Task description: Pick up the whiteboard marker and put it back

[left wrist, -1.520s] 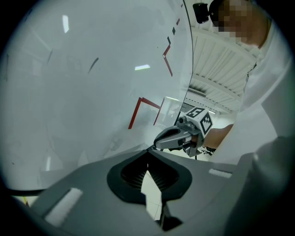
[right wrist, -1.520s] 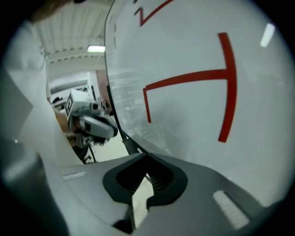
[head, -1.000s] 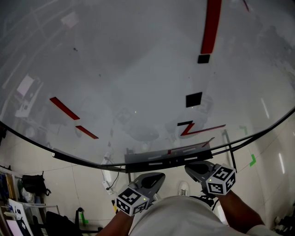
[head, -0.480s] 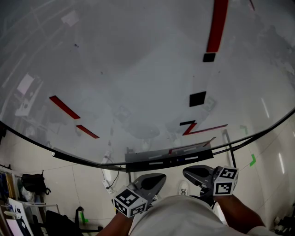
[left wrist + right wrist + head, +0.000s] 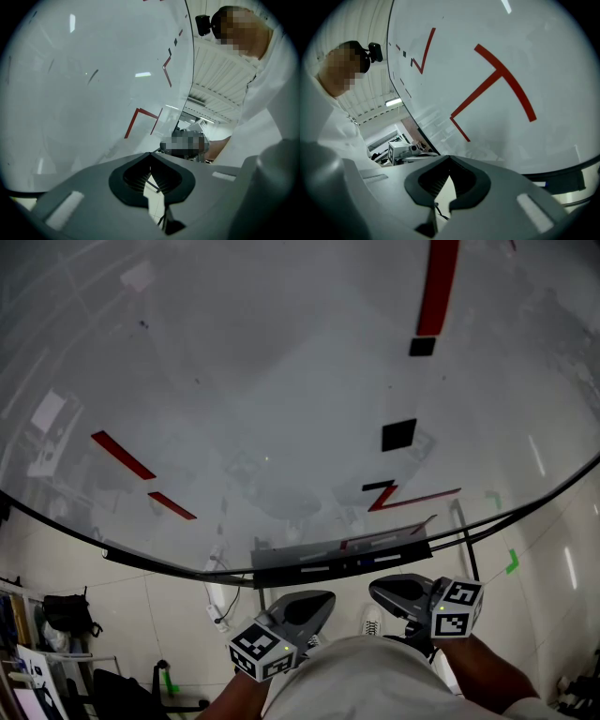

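A glossy whiteboard [image 5: 281,381] with red lines fills the head view, and a dark tray ledge [image 5: 281,563] runs along its lower edge. Small white and blue pieces lie on that ledge; I cannot make out a marker among them. My left gripper [image 5: 314,601] hangs just below the ledge, jaws shut and empty. My right gripper [image 5: 386,589] hangs beside it, also shut with nothing held. In the left gripper view the left gripper [image 5: 151,157] has its tips meeting before the board. In the right gripper view the right gripper [image 5: 450,159] is closed the same way, with the ledge [image 5: 576,180] to its right.
A black square magnet [image 5: 398,435] and a red strip [image 5: 436,287] sit on the board. Below the board lies tiled floor with a white shoe [image 5: 372,622], a black bag [image 5: 66,613], green tape marks [image 5: 513,563] and a cable [image 5: 220,601].
My right gripper has rolled a little, its marker cube now facing more sideways. The left gripper has stayed nearly still. Both remain shut.
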### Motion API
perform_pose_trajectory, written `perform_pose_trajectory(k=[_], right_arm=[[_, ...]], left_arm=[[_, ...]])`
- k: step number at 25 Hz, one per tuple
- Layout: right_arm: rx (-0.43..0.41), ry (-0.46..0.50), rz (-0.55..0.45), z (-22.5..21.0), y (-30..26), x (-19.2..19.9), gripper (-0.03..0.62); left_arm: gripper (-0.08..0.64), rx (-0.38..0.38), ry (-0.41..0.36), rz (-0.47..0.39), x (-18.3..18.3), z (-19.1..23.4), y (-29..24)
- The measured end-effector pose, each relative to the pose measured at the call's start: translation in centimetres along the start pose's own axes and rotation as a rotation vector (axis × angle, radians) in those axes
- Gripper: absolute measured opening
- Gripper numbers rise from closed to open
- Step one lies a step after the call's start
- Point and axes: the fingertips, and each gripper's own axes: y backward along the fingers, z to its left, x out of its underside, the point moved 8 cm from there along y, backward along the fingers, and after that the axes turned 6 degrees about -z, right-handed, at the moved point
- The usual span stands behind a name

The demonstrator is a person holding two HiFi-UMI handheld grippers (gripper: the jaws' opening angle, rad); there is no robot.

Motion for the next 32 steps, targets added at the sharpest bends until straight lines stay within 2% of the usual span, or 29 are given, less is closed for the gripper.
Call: perform_pose_trajectory(k=[9,22,32], right_arm=[[0.009,0.019,0.023,0.3,-0.4,0.5,0.002],[0.047,0.046,0.016,1.0,-0.4,0.6,0.002],[0.132,0.047,-0.03,2.5,-0.1,1.1,0.002]], left_arm=[[0.017,0.0,-0.009,0.0,0.1,0.0,0.2],[0.017,0.039,-0.031,0.005,-0.1,-0.2,0.6],[0.017,0.084,-0.035,0.014,-0.3,0.2,1.4]])
